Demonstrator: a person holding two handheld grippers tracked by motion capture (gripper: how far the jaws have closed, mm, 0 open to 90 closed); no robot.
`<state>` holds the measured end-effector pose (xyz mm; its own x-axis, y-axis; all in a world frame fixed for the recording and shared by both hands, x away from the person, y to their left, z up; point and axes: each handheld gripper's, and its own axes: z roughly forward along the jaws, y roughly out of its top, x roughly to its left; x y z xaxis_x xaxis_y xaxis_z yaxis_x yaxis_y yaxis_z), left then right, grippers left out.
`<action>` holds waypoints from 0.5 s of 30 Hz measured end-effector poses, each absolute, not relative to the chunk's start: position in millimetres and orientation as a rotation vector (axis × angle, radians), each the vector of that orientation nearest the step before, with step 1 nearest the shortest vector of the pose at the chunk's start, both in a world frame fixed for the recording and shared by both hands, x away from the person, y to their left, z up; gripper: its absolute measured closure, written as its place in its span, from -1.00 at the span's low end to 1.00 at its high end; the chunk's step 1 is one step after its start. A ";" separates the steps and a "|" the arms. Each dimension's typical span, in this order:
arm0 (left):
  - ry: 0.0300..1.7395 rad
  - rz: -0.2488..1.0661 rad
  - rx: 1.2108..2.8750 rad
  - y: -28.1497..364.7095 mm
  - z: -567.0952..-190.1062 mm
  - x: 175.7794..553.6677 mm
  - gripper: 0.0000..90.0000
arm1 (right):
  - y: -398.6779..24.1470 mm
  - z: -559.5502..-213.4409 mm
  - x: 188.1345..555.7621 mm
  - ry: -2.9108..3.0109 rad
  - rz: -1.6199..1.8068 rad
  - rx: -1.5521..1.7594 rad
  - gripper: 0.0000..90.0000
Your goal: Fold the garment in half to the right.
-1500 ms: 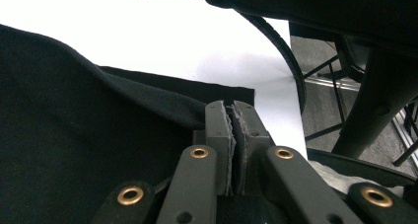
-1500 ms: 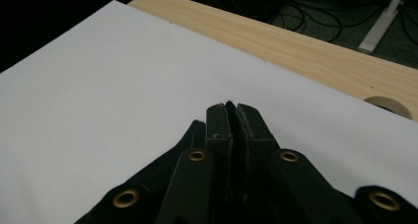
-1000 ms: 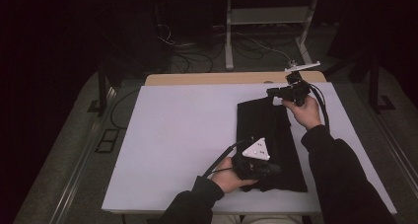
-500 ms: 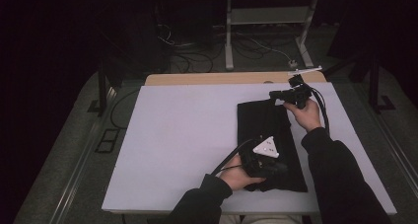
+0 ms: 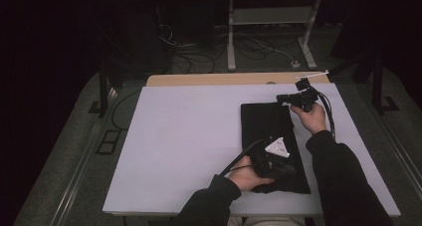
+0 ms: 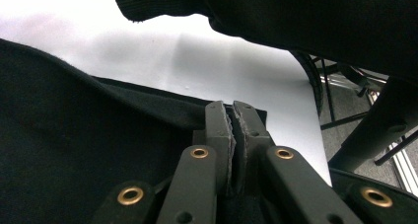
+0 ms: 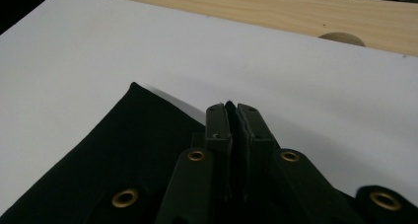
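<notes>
**You ease a black folded cloth down onto the white desk**

Your left hand-held gripper [image 5: 284, 170] has slid right along the black folded fabric cloth [image 5: 268, 131], jaws clamped on its near edge; your right hand-held gripper [image 5: 284, 98], lowered, pinches the far corner. It lies nearly flat on the white-topped desk [image 5: 189, 136].

One cloth, two grippers, one table

There was one folded black fabric cloth [image 5: 271, 131] on one white-topped table [image 5: 189, 136], with one strip of pale wood [image 5: 219, 79] along its far edge; two black two-jaw grippers, a left gripper [image 5: 283, 170] and a right gripper [image 5: 283, 97], were there, each carried by one of two hands in dark sleeves
</notes>
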<state>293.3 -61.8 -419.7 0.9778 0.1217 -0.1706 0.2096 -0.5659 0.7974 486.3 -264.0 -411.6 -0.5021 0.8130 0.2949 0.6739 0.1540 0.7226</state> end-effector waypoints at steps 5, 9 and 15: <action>0.207 -0.125 2.227 -69.4 -419.2 293.8 0.88 | -269.0 -416.4 487.9 2.256 1.255 1.493 0.84; 0.208 -0.133 2.249 -75.7 -419.5 293.8 0.89 | -274.0 -418.1 487.8 2.252 1.251 1.504 0.84; 0.200 -0.124 2.270 -84.3 -417.4 293.5 0.89 | -281.0 -422.1 486.3 2.234 1.245 1.526 0.81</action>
<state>293.5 -84.3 -417.4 0.9824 0.1031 -0.1560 0.1856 -0.6402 0.7454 486.3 -281.0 -422.1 -0.4650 0.8315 0.3040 0.6958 0.1310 0.7062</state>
